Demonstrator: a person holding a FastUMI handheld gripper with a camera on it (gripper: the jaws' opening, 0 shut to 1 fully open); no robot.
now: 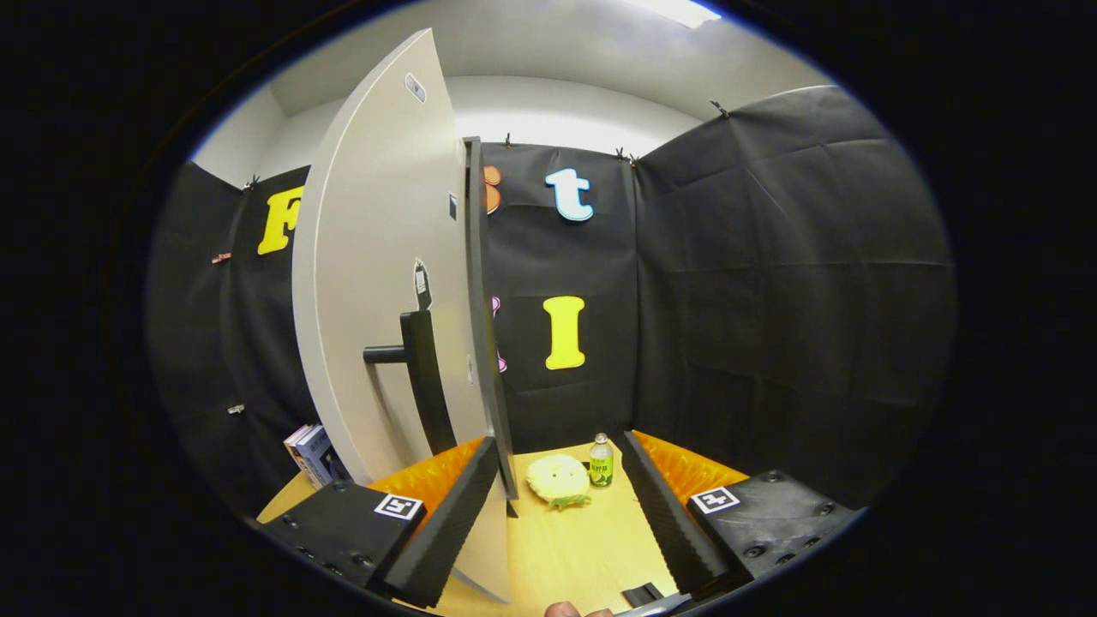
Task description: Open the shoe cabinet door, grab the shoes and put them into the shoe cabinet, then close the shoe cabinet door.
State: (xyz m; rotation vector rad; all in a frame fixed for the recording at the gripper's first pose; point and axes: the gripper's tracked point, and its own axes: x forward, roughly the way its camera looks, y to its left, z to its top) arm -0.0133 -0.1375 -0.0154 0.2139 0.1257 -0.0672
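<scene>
The gripper (pixel 561 514) fingers stand apart at the bottom of the frame, holding nothing. Between and just beyond them, a yellow slipper (pixel 558 480) lies on the counter (pixel 566 548) beside a small green bottle (pixel 602 461). Left of centre, the cabinet door (pixel 377 283) with its dark handle (pixel 420 377) stands swung open. Judgement: opening is done; grasping, placing the shoe and closing remain.
</scene>
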